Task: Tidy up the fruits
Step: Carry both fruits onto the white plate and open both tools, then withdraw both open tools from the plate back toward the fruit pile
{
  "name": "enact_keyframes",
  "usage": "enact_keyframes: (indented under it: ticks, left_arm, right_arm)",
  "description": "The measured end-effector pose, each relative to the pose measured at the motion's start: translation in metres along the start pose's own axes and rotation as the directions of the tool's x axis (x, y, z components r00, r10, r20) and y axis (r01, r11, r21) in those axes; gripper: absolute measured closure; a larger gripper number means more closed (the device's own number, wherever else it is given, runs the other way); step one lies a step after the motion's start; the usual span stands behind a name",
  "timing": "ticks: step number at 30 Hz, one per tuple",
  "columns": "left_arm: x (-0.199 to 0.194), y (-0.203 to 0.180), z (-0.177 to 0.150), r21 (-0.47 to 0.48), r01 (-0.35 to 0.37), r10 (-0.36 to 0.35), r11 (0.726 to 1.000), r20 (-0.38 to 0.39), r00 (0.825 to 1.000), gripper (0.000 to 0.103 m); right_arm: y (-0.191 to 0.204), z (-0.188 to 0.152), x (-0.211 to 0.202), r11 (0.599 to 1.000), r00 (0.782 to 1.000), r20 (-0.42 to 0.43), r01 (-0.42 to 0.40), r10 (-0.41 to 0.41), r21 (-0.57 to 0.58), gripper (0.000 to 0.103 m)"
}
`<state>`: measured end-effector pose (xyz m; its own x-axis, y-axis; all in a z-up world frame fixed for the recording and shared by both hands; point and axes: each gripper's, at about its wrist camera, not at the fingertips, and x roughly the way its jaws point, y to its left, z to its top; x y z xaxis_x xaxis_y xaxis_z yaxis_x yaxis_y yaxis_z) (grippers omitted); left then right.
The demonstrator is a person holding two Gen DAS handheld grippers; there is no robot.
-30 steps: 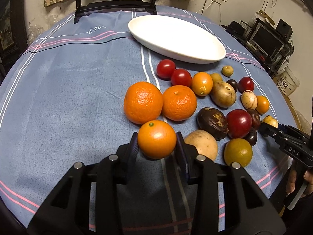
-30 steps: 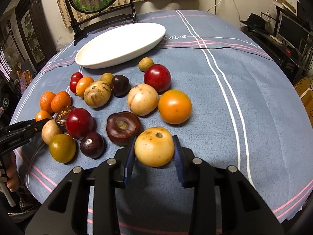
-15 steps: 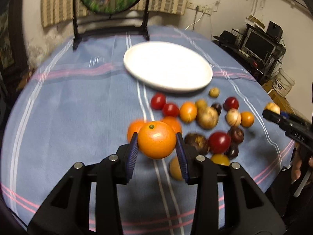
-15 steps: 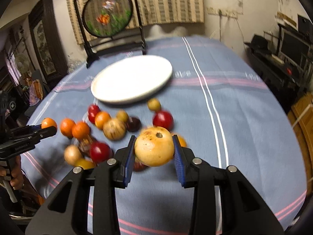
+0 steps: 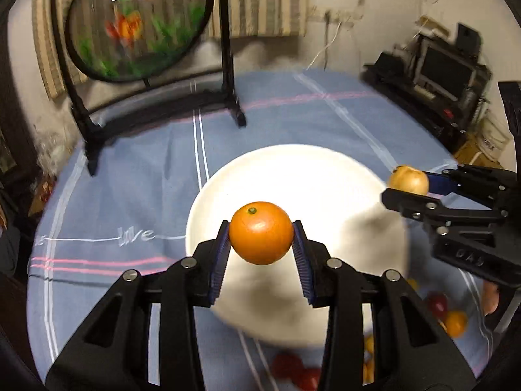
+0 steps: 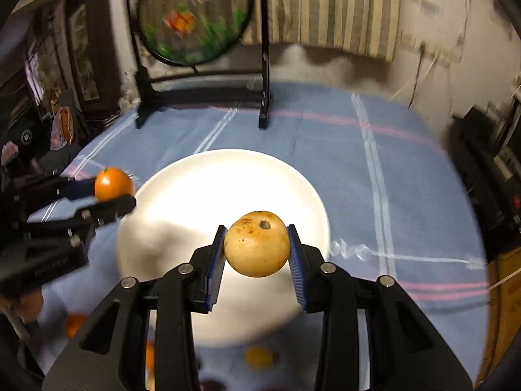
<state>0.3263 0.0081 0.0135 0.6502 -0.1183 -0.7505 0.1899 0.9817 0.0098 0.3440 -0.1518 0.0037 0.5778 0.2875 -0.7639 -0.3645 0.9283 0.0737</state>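
My left gripper [image 5: 260,233] is shut on a small orange [image 5: 260,232] and hangs above the near left part of the white oval plate [image 5: 309,176]. The right gripper [image 6: 257,244] is shut on a tan speckled fruit [image 6: 257,243] over the same plate [image 6: 202,189]. Each wrist view shows the other gripper too: the right gripper [image 5: 410,184] with its tan fruit [image 5: 408,179] over the plate's right rim, the left gripper [image 6: 114,192] with its orange [image 6: 114,184] over the left rim. The plate holds no fruit.
Blurred loose fruits [image 5: 452,319] lie on the blue striped tablecloth [image 5: 130,179] just below the plate. A round painted screen on a black stand [image 5: 136,22] rises at the table's far edge. A desk with monitors [image 5: 446,71] stands off to the right.
Both grippers have lifted their fruits off the cloth and carried them forward from the pile to above the plate. The plate has come close; the pile has dropped to the bottom of both views.
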Motion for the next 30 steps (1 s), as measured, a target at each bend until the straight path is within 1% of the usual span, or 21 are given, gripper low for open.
enact_keyframes:
  ticks: [2, 3, 5, 7, 9, 11, 13, 14, 15, 17, 18, 19, 20, 21, 23, 24, 25, 26, 27, 29, 30]
  left_arm:
    - [0.034, 0.003, 0.010, -0.003, -0.017, 0.017, 1.000, -0.058, 0.998, 0.065]
    - [0.046, 0.005, 0.014, -0.005, -0.019, 0.019, 1.000, -0.078, 0.997, 0.065]
    - [0.069, 0.008, 0.020, -0.013, -0.015, 0.013, 1.000, -0.113, 0.994, 0.065]
    - [0.084, 0.009, 0.021, -0.014, -0.014, 0.012, 1.000, -0.134, 0.991, 0.065]
    - [0.099, 0.010, 0.022, -0.017, -0.008, 0.005, 1.000, -0.154, 0.988, 0.065]
    - [0.110, 0.012, 0.022, -0.037, -0.005, -0.002, 0.999, -0.176, 0.984, 0.065]
    - [0.112, 0.012, 0.023, -0.046, -0.010, 0.002, 0.999, -0.167, 0.986, 0.063]
    - [0.110, 0.013, 0.025, -0.052, -0.012, 0.004, 0.999, -0.152, 0.988, 0.049]
    - [0.108, 0.015, 0.026, -0.064, -0.010, 0.001, 0.998, -0.137, 0.991, 0.036]
    - [0.091, 0.016, 0.026, -0.084, 0.024, -0.031, 0.996, -0.082, 0.996, 0.036]
    - [0.084, 0.016, 0.026, -0.087, 0.037, -0.044, 0.995, -0.071, 0.996, 0.034]
    - [0.076, 0.016, 0.026, -0.091, 0.051, -0.057, 0.995, -0.058, 0.997, 0.033]
    - [0.064, 0.016, 0.026, -0.095, 0.058, -0.062, 0.994, -0.042, 0.997, 0.028]
    - [0.052, 0.016, 0.023, -0.099, 0.058, -0.061, 0.993, -0.026, 0.998, 0.025]
    - [0.027, 0.016, 0.016, -0.097, 0.068, -0.068, 0.993, 0.006, 0.998, 0.023]
    - [0.015, 0.016, 0.012, -0.089, 0.069, -0.068, 0.994, 0.018, 0.998, 0.021]
    - [0.003, 0.015, 0.006, -0.079, 0.065, -0.063, 0.995, 0.032, 0.997, 0.020]
    - [-0.013, 0.014, -0.003, -0.066, 0.050, -0.047, 0.997, 0.058, 0.997, 0.018]
    - [-0.026, 0.015, -0.011, -0.059, 0.033, -0.028, 0.998, 0.080, 0.996, 0.017]
    - [-0.050, 0.019, -0.030, -0.069, -0.002, 0.011, 0.998, 0.127, 0.992, 0.016]
    - [-0.060, 0.021, -0.039, -0.081, -0.012, 0.022, 0.997, 0.133, 0.991, 0.015]
  right_arm:
    - [0.000, 0.010, 0.024, 1.000, 1.000, -0.030, 0.008, -0.008, -0.008, 0.066]
    - [0.000, 0.016, 0.040, 1.000, 0.998, -0.053, 0.015, -0.016, -0.013, 0.066]
    - [-0.001, 0.020, 0.058, 1.000, 0.997, -0.082, 0.016, -0.016, -0.005, 0.066]
    - [-0.002, 0.025, 0.077, 1.000, 0.993, -0.116, 0.018, -0.018, -0.004, 0.066]
    - [-0.002, 0.028, 0.089, 0.999, 0.989, -0.144, 0.038, -0.041, -0.018, 0.066]
    - [-0.005, 0.030, 0.096, 0.999, 0.985, -0.170, 0.040, -0.040, 0.000, 0.066]
    - [-0.010, 0.030, 0.097, 0.999, 0.983, -0.183, 0.030, -0.025, 0.023, 0.063]
    - [-0.012, 0.030, 0.093, 0.999, 0.986, -0.165, 0.026, -0.020, 0.033, 0.059]
    - [-0.013, 0.030, 0.089, 0.999, 0.989, -0.147, 0.024, -0.017, 0.042, 0.058]
    - [-0.018, 0.029, 0.078, 0.997, 0.993, -0.117, -0.001, 0.010, 0.072, 0.057]
    - [-0.022, 0.027, 0.069, 0.995, 0.995, -0.098, -0.024, 0.033, 0.097, 0.057]
    - [-0.024, 0.026, 0.062, 0.994, 0.995, -0.089, -0.025, 0.034, 0.108, 0.057]
    - [-0.025, 0.024, 0.053, 0.993, 0.996, -0.079, -0.024, 0.034, 0.116, 0.057]
    - [-0.028, 0.021, 0.040, 0.991, 0.997, -0.061, -0.045, 0.053, 0.130, 0.057]
    - [-0.033, 0.008, 0.011, 0.982, 0.995, -0.028, -0.087, 0.093, 0.168, 0.057]
    - [-0.034, -0.001, -0.003, 0.979, 0.995, -0.017, -0.095, 0.100, 0.181, 0.053]
    - [-0.036, -0.012, -0.017, 0.975, 0.994, 0.005, -0.104, 0.105, 0.194, 0.037]
    - [-0.036, -0.021, -0.028, 0.973, 0.993, 0.031, -0.114, 0.110, 0.201, 0.032]
    - [-0.036, -0.036, -0.045, 0.974, 0.992, 0.055, -0.119, 0.110, 0.195, 0.031]
    - [-0.032, -0.060, -0.067, 0.981, 0.995, 0.059, -0.095, 0.086, 0.168, 0.030]
    - [-0.030, -0.076, -0.080, 0.984, 0.995, 0.066, -0.079, 0.069, 0.161, 0.030]
